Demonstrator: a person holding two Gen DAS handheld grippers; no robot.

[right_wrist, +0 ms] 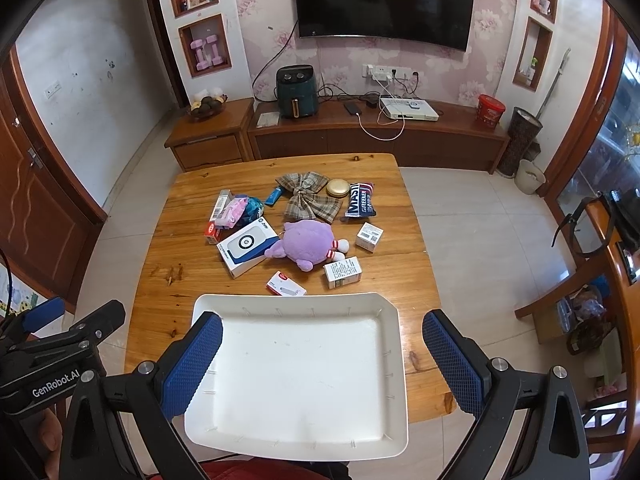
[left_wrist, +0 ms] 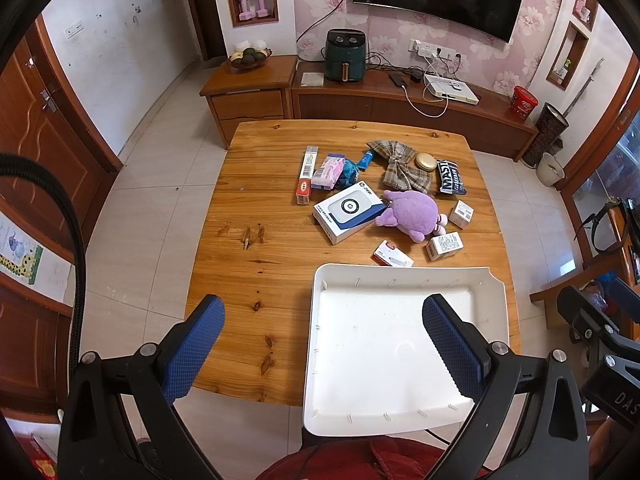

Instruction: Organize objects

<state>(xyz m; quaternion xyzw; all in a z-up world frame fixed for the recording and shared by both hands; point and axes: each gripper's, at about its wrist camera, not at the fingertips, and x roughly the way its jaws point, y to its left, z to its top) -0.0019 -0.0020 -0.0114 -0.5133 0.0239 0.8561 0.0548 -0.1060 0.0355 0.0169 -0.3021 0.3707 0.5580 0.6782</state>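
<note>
Plainly, start of the job: nothing yet in the white tray (right_wrist: pixel 296 376), all items loose on the wooden table (left_wrist: pixel 248 280).
Left claw (left_wrist: pixel 323 344): spread as wide as it went, nothing between the blue pads, hung above the near table edge, tilted steeply down.
Right claw (right_wrist: pixel 322 356): equally wide, empty, hung over the tray's near half.
Tray: directly under the right claw; under and to the right of the left claw.
Clutter: all beyond the tray's far rim, ahead of both claws.
Nearest picks: red-and-white packet (right_wrist: pixel 285 283) just past the far rim, roughly dead ahead of the right claw; small white box (right_wrist: pixel 342 272) just right of it.
Further ahead: purple plush toy (right_wrist: pixel 306 242), touching the blue-and-white flat box (right_wrist: pixel 247 248) on its left.
Farthest: plaid bow (right_wrist: pixel 308 196), gold round tin (right_wrist: pixel 339 189), dark snack bag (right_wrist: pixel 360 199).
Good practice, as judged: nearest small boxes first, pads squared across the short sides, plush pinched at the body, flat box probably from an edge, each lowered rather than dropped.
</note>
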